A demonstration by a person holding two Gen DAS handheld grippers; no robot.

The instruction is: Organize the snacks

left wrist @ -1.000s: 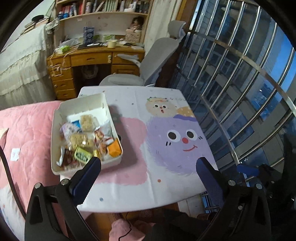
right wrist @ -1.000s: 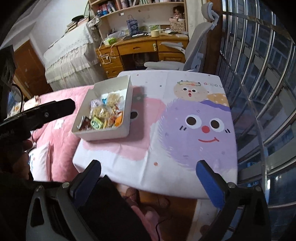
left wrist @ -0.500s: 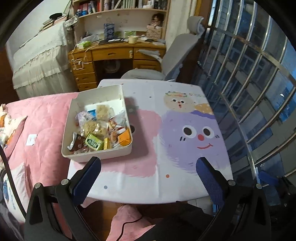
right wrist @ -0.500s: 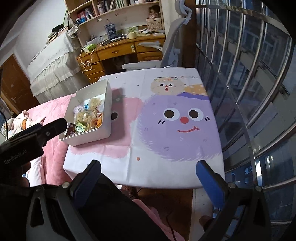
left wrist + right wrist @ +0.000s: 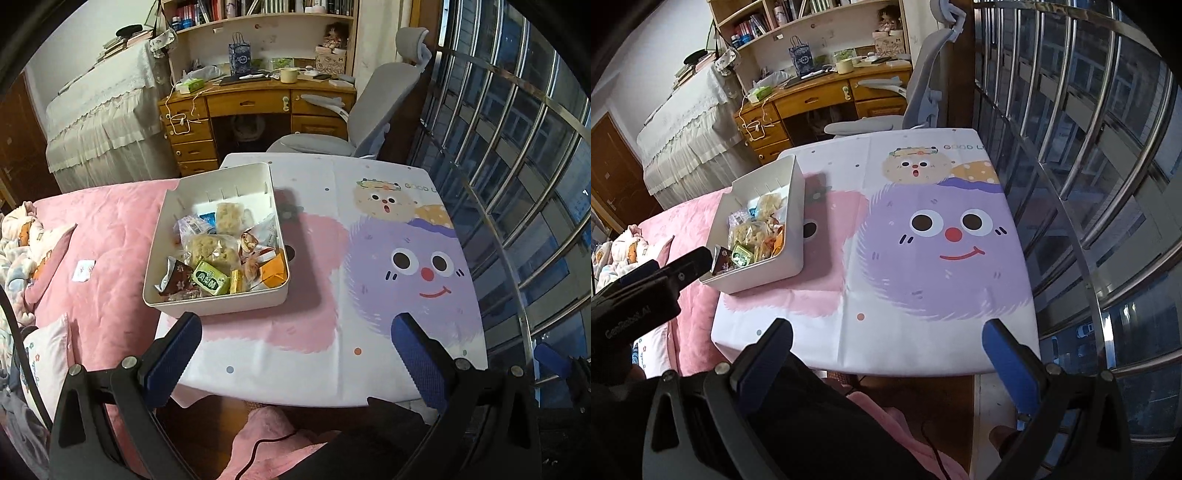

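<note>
— How do the grippers stand?

— The left gripper (image 5: 295, 338) has its blue-padded fingers (image 5: 173, 354) spread wide, with nothing between them and nothing touched. It hangs over the near edge of the table (image 5: 369, 369), pointing across it. The right gripper (image 5: 886, 339) is just as wide apart, also empty, hovering off the near edge further toward the window side.

— And the snacks?

— They sit in a white box (image 5: 218, 301) at the table's left edge, near the left near corner. In the right wrist view the same white box (image 5: 764, 273) lies beside the pink bed (image 5: 683, 221), and the left gripper's black body (image 5: 646, 295) shows close to its near left corner, apart from it as far as I can tell.

— Which way does the box run?

— Its long axis goes from the near edge toward the far edge, roughly parallel with the left edge, tilted a little. The snacks are heaped in the near half; the far half shows bare white floor.

— What is in it?

— A green packet (image 5: 211, 278) and a dark brown wrapper (image 5: 177, 278) against the near wall, an orange packet (image 5: 274, 271) in the near right corner, clear bags of pale puffed pieces (image 5: 214, 249) in the middle. The cartoon tablecloth (image 5: 421, 266) to the right of the box is bare.
</note>
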